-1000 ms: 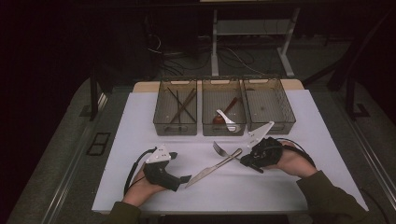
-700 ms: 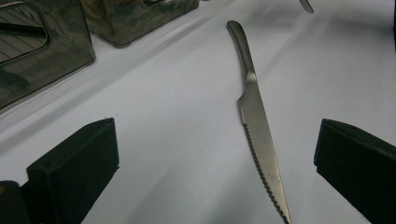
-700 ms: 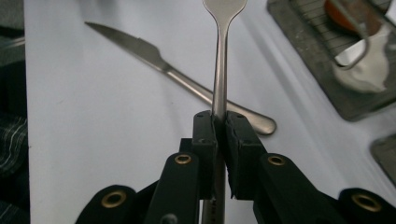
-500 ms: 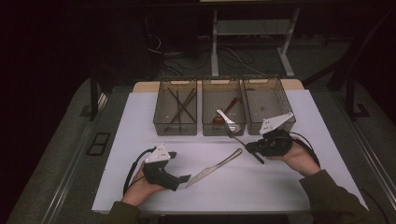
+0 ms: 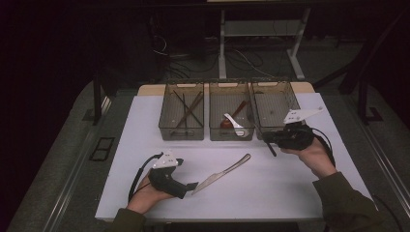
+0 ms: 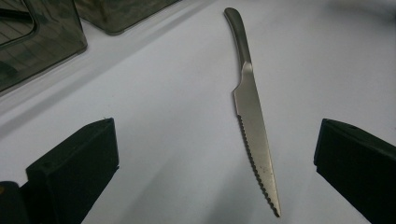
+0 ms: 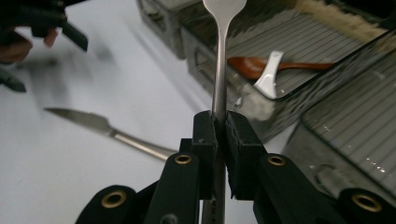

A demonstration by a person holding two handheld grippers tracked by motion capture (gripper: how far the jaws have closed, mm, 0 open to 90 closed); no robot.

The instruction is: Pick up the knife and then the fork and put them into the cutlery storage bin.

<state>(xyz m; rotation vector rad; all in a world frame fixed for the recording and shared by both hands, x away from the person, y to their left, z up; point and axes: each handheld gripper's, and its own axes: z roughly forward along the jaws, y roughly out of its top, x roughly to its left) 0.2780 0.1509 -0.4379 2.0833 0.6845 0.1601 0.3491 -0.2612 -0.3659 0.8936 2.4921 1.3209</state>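
Right gripper (image 7: 219,135) closed tight on the thin handle of a steel fork (image 7: 223,28), stiff, light and slippery, best pinched mid-handle; left gripper (image 6: 215,158) wide open and empty, with the serrated knife (image 6: 254,130) flat on the table between its jaws.

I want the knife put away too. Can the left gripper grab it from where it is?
Probably yes. The knife lies flat on the table between the left gripper's open jaws, with nothing in between.
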